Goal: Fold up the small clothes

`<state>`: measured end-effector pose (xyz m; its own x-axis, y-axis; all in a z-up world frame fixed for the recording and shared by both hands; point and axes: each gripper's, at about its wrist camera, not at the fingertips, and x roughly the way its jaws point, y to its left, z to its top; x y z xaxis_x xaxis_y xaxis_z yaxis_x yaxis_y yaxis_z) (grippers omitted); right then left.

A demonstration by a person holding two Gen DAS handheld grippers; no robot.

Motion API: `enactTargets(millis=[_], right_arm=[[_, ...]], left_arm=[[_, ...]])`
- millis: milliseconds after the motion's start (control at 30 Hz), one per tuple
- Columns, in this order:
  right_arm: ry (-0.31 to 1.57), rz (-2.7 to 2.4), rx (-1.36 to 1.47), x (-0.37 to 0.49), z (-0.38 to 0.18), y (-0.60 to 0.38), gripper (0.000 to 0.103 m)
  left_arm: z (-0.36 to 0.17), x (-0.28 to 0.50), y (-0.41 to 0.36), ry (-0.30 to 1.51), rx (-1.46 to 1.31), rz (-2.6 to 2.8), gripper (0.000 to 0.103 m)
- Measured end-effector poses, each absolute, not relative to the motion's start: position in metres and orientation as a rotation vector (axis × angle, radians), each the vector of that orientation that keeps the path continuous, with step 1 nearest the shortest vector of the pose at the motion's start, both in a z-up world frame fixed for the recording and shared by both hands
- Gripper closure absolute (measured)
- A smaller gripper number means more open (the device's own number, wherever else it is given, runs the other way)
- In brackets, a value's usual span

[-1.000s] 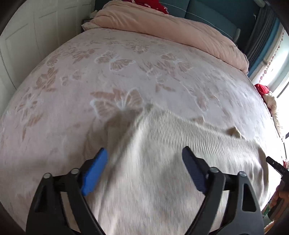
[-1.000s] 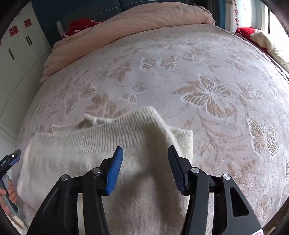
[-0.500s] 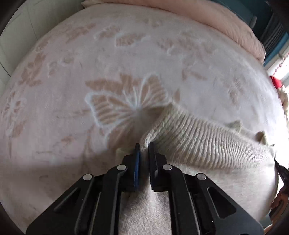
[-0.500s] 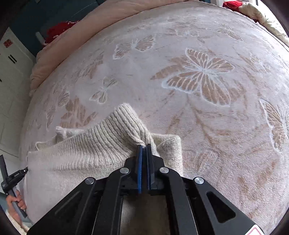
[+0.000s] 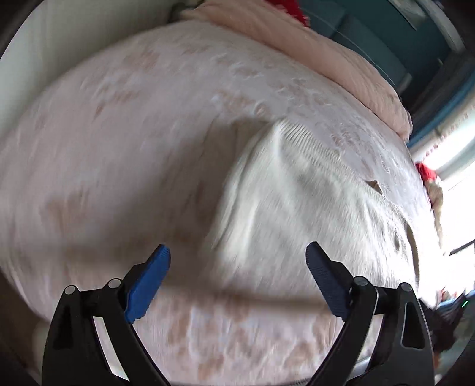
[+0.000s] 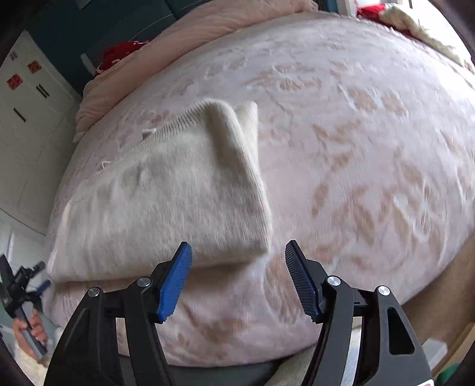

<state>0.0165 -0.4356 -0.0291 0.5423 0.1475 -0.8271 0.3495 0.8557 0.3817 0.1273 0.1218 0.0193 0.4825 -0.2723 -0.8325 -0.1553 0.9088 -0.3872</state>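
Note:
A cream knitted sweater point(image 5: 297, 202) point(image 6: 166, 196) lies folded on the pink butterfly bedspread point(image 5: 118, 154) point(image 6: 371, 148), its ribbed hem at the far side. In the left wrist view my left gripper point(image 5: 237, 261) hangs over the sweater's near left corner, jaws opening wide, nothing between the blue pads. In the right wrist view my right gripper point(image 6: 237, 258) hovers just off the sweater's near right corner, jaws opening and holding nothing. Both views are blurred by motion.
A rolled pink duvet point(image 5: 326, 56) point(image 6: 190, 26) lies along the head of the bed, with red cloth point(image 6: 118, 56) behind it. White cupboards point(image 6: 26, 118) stand at the left. A hand holding the other gripper's handle point(image 6: 26, 323) shows at the lower left. The near edge of the bed point(image 6: 237, 356) sits close below.
Both grippers shut on the sweater's far ribbed corners half a second ago. They have since let go, opened and drawn back toward the near edge of the bed, leaving the sweater folded.

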Motion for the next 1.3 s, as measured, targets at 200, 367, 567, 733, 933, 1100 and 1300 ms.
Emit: enactTargets(millis=[200,367,567,733,933,1100,1300], right_arm=[[0.913,-0.029,0.838,0.024,-0.053,-0.433,0.038],[0.861,-0.049,1.02,0.063,-0.061,-0.436,0.045],[0.822,-0.037,0.883,0.055,-0.004,-0.433,0.09],[0.941,-0.012,0.625,-0.003,0.034,-0.413,0.09],[1.199,-0.099,0.499,-0.068,-0.023,-0.419,0.082],[0.942,-0.168,0.562,-0.066,0.032,-0.454,0.056],[0.942,-0.089,0.361,0.047,0.027,-0.42,0.043]], left_arm=[[-0.007,0.116,0.123,1.054,-0.766,-0.066,0.013],[-0.012,0.156,0.102,1.049,-0.786,-0.03,0.03],[0.024,0.142,0.113,1.04,-0.712,-0.053,0.083],[0.06,0.074,0.126,1.113,-0.585,-0.091,0.086],[0.014,0.017,0.134,1.308,-0.423,-0.019,0.08],[0.058,0.026,0.145,1.114,-0.415,0.03,0.047],[0.069,0.117,0.105,1.012,-0.349,-0.059,0.019]])
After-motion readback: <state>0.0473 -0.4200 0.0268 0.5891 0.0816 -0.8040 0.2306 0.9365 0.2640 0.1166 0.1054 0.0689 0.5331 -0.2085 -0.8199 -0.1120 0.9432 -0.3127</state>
